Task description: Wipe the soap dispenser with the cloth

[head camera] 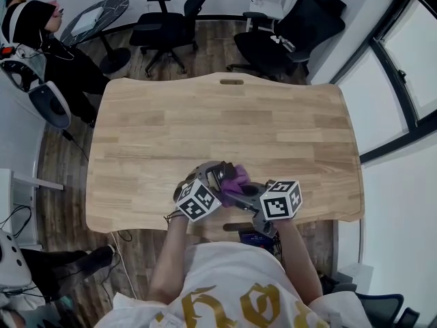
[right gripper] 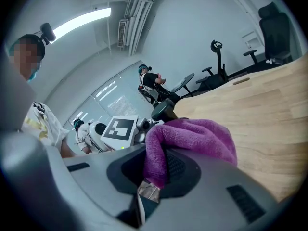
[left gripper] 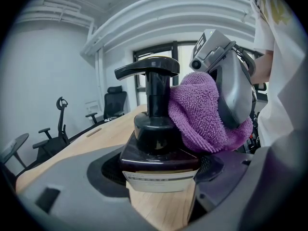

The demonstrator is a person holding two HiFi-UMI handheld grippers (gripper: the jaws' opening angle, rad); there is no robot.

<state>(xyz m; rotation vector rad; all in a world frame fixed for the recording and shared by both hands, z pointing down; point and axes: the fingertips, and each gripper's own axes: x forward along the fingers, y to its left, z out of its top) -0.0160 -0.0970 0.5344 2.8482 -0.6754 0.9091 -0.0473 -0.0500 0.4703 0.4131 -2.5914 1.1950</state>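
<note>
A dark soap dispenser (left gripper: 156, 146) with a black pump head stands on the wooden table (head camera: 225, 128) near its front edge, and my left gripper (left gripper: 161, 174) is shut on its squat body. A purple cloth (left gripper: 204, 117) is pressed against the dispenser's right side, just under the pump spout. My right gripper (right gripper: 159, 170) is shut on that cloth (right gripper: 192, 141), with the dispenser's pump top (right gripper: 163, 110) showing just beyond it. In the head view both grippers meet at the cloth (head camera: 235, 178): left gripper (head camera: 208, 186), right gripper (head camera: 249, 193).
Black office chairs (head camera: 164, 26) stand beyond the table's far edge, along with a small round table (head camera: 95, 19). A person (head camera: 41, 39) sits at the far left. A window (head camera: 410, 53) runs along the right side.
</note>
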